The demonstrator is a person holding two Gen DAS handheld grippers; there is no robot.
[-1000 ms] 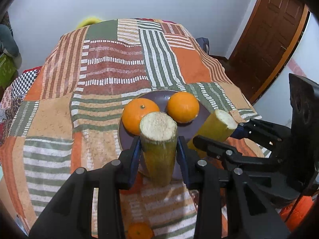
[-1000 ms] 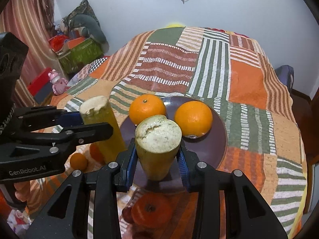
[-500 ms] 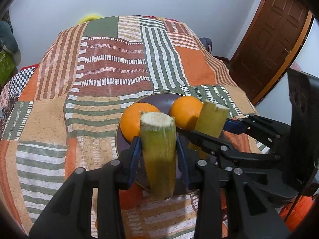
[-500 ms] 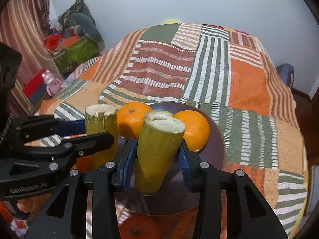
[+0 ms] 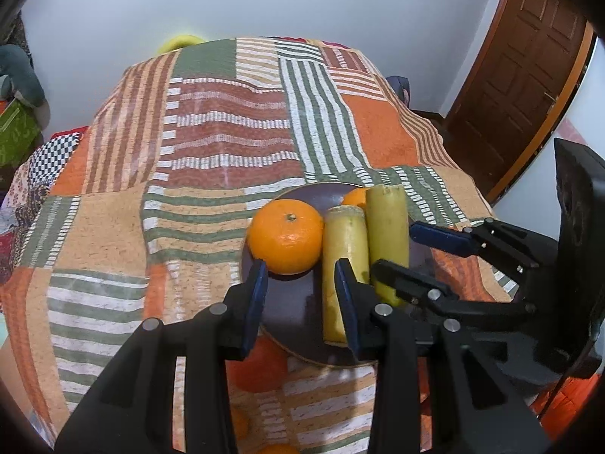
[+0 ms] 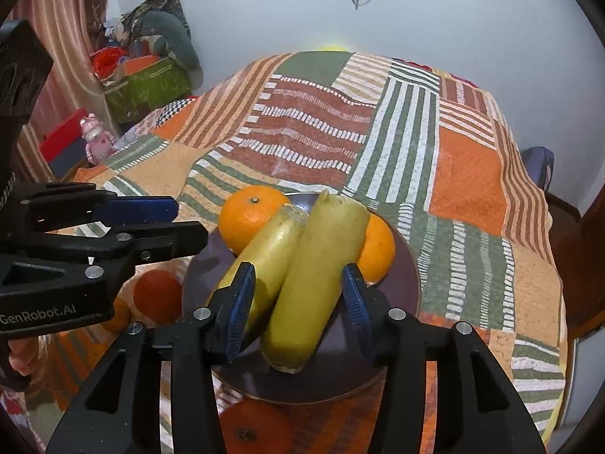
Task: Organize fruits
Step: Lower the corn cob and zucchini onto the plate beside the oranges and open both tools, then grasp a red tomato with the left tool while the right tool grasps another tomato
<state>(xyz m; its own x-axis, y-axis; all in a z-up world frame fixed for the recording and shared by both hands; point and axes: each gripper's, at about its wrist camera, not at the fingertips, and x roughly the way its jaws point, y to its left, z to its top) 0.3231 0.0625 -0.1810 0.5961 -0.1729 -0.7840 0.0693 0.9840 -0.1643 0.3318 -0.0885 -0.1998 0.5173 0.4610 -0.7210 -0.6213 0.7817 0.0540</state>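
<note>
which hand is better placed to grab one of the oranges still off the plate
Left, probably. The left gripper is open and empty, and a loose orange lies just below it beside the plate. The right gripper is open too, but a cane piece lies between its fingers.

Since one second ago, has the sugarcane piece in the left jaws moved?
Yes. That sugarcane piece was upright, clamped in the left gripper; now it lies on the plate beside the orange, the jaws open.
</note>
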